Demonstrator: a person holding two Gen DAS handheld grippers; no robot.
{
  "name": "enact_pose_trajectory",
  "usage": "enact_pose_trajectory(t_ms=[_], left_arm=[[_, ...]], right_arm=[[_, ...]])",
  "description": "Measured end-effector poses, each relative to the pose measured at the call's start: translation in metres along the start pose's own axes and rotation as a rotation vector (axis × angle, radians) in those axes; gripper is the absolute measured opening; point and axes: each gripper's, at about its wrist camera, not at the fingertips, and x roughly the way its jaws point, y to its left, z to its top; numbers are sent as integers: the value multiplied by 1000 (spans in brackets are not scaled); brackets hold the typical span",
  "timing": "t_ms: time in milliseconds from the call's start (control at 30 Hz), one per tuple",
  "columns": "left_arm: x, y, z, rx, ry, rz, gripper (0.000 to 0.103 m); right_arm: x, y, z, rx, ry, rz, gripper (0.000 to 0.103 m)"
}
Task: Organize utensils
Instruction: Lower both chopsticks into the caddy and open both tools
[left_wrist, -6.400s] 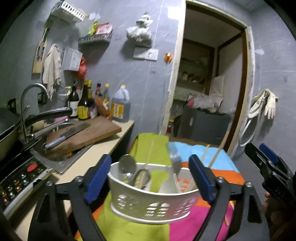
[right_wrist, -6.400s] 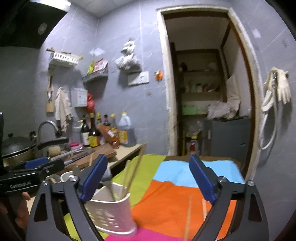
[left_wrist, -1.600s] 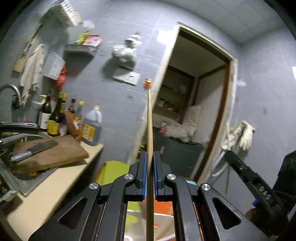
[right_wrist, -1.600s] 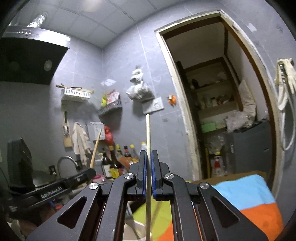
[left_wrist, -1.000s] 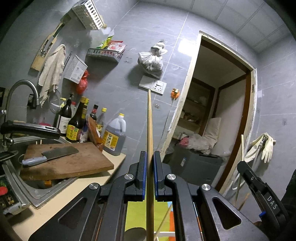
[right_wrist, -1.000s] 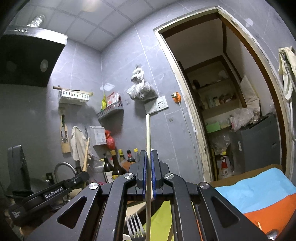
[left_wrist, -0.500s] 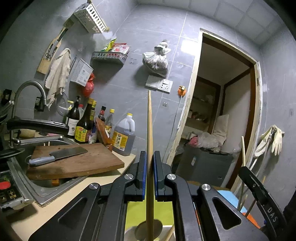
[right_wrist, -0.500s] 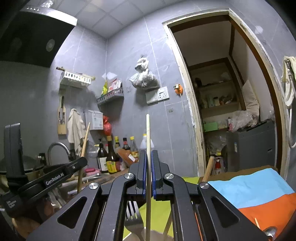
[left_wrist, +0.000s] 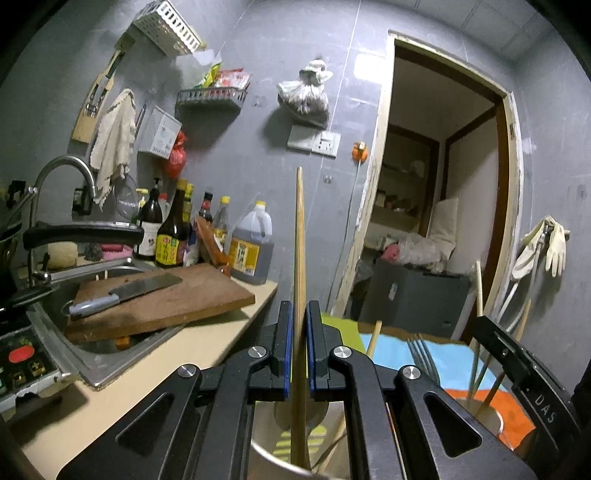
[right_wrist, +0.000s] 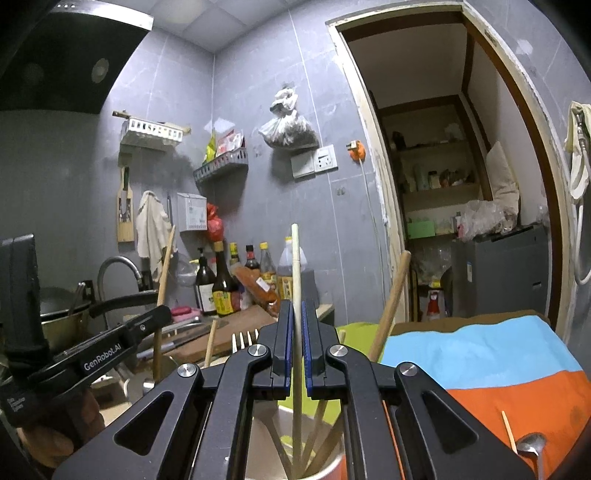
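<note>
My left gripper (left_wrist: 296, 314) is shut on a brown wooden chopstick (left_wrist: 299, 258), held upright with its lower end inside the white utensil holder (left_wrist: 275, 458). My right gripper (right_wrist: 295, 314) is shut on a pale chopstick (right_wrist: 296, 273), also upright, its lower end down in the holder (right_wrist: 325, 470) among several other chopsticks. A fork (right_wrist: 244, 341) and a wooden handle (right_wrist: 391, 302) stand in the holder. The right gripper's body (left_wrist: 524, 373) shows at the right of the left wrist view; the left gripper's body (right_wrist: 99, 360) shows at the left of the right wrist view.
The holder stands on a green, blue and orange cloth (right_wrist: 480, 354). A spoon (right_wrist: 532, 443) and a thin stick (right_wrist: 508, 430) lie on the orange part. To the left are a counter with a cutting board and cleaver (left_wrist: 125, 291), a sink, a tap and bottles (left_wrist: 170, 229).
Both grippers have moved lower with their chopsticks, so the chopstick ends now reach down into the holder. The view has tilted down toward the table.
</note>
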Motion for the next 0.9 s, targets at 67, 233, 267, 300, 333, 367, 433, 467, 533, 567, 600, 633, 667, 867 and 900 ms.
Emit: enact_pose_trajectory(t_ms=[67,233,267,300,333,367,433,467,533,567,600,633,667,867,900], left_arm=[[-1,0,-3,0,18,-4,5],[-3,-2,-5,18,55,-3,6],[-4,-2,-5,21,62,-2,6],[-5,-2,-5,23,69,-4,8],[-6,-2,-5,21,73,-9,9],[-6,-2,-5,19,72,-10,9],[-10,-3,-3,16,69,-14,13],[-12,-3,-2,15,66,-17,14],[-17,-5,0,14,56,-24,21],[-19,-6,2,13,50,-28,24],[-22,-7,4,12,44,-32,24],[-24,-9,5,13,40,-36,24],[-26,-11,8,16,38,-38,26],[-43,-26,17,27,7,-72,48],[-45,-29,19,31,3,-74,51]], right_arm=[[-2,-1,-1,-1,9,1,4],[-4,-1,-3,-4,33,2,5],[-5,-2,-3,-3,35,5,5],[-6,-2,-3,-2,40,8,7],[-7,-3,-3,-1,41,8,8],[-7,-3,-3,-2,38,6,9],[-9,-4,-2,1,35,9,14],[-10,-4,-2,2,34,11,16],[-14,-4,-1,0,25,14,21],[-17,-4,0,-3,21,14,21],[-19,-4,1,-6,16,14,21],[-21,-4,2,-9,11,14,22],[-24,-4,4,-11,5,13,23],[-50,-15,22,-9,-58,1,51],[-54,-17,25,-10,-64,-5,54]])
